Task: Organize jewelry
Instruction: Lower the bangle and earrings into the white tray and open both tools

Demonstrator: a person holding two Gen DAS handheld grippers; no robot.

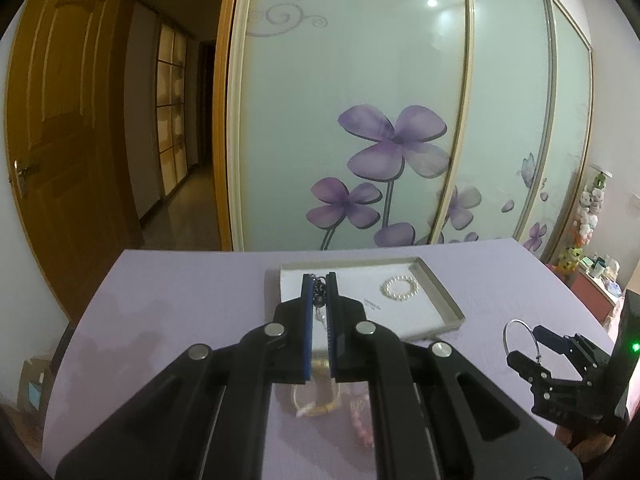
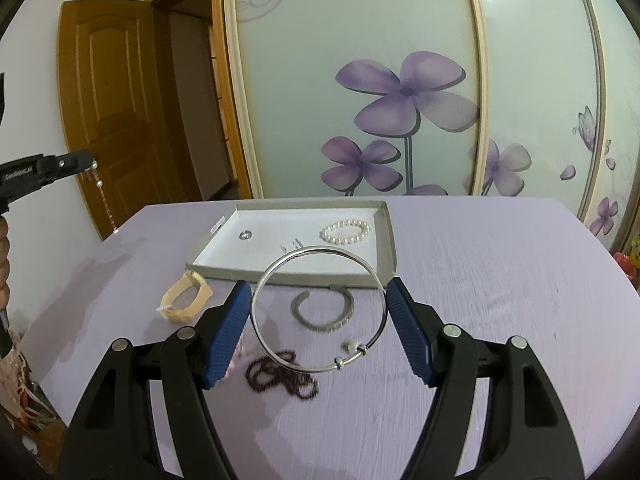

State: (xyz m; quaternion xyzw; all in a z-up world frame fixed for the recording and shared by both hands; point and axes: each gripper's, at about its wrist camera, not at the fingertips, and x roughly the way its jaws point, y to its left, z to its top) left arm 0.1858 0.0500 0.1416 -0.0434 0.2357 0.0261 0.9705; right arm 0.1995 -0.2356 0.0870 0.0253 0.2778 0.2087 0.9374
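Note:
My left gripper [image 1: 320,278] is shut on a thin dark chain with pearls [image 1: 320,290]. In the right wrist view it [image 2: 90,160] is raised at the far left, and the chain [image 2: 100,188] dangles above the table edge. My right gripper [image 2: 318,288] grips a large silver bangle [image 2: 320,249] across its width, lifted above the purple table [image 2: 480,280]. A shallow grey tray [image 2: 386,240] with a white floor holds a pearl bracelet [image 2: 346,232] and a small ring [image 2: 245,235]. The left wrist view shows the tray [image 1: 440,288], the pearl bracelet [image 1: 399,288] and the right gripper [image 1: 528,344].
Loose on the table near the tray lie a cream bracelet [image 2: 186,298], a grey open cuff [image 2: 324,314], a dark beaded string [image 2: 284,376] and pink beads [image 1: 360,420]. Flowered sliding doors [image 2: 360,80] stand behind the table; a wooden door [image 2: 108,100] is at the left.

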